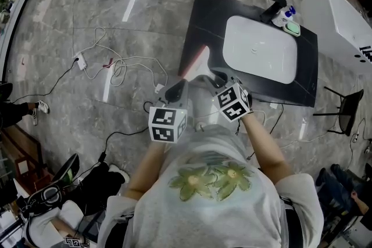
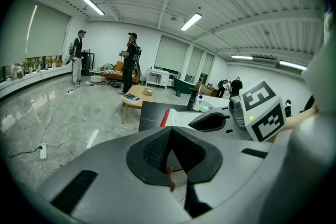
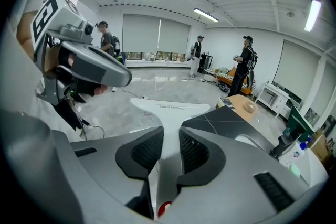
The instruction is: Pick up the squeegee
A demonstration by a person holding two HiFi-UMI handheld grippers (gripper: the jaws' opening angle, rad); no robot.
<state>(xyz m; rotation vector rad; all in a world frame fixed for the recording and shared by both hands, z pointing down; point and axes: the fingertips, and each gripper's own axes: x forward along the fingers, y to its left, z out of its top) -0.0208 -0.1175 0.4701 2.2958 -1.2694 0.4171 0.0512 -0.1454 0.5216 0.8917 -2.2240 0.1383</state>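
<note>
1. Right gripper view looks straight down the right gripper [image 3: 170,136]. Its jaws are clamped on the narrow white handle of the squeegee [image 3: 170,110], one ribbed pad on each side of it.
2. The squeegee's wide blade end points away from the jaws. It hangs over the floor and the near left corner of the black countertop [image 1: 200,14], touching nothing that I can see.
3. In the head view the squeegee sits just in front of the person's chest. It is to the near left of the white basin [image 1: 256,49], with its blade over the countertop's near edge.
4. The left gripper [image 2: 169,134] has its jaws together with nothing between them. It hangs just left of the squeegee, close to the right gripper but not touching the tool.
5. I judge the pick-up to be as good as done, since the tool looks held and clear of any surface.
6. To finish well, squeeze the handle squarely between the pads so the long blade cannot swing or twist.
7. Raise it level, away from the countertop edge, so the blade does not catch on the edge.
8. Hold the left gripper off to the left so the two tools do not knock together.
</note>
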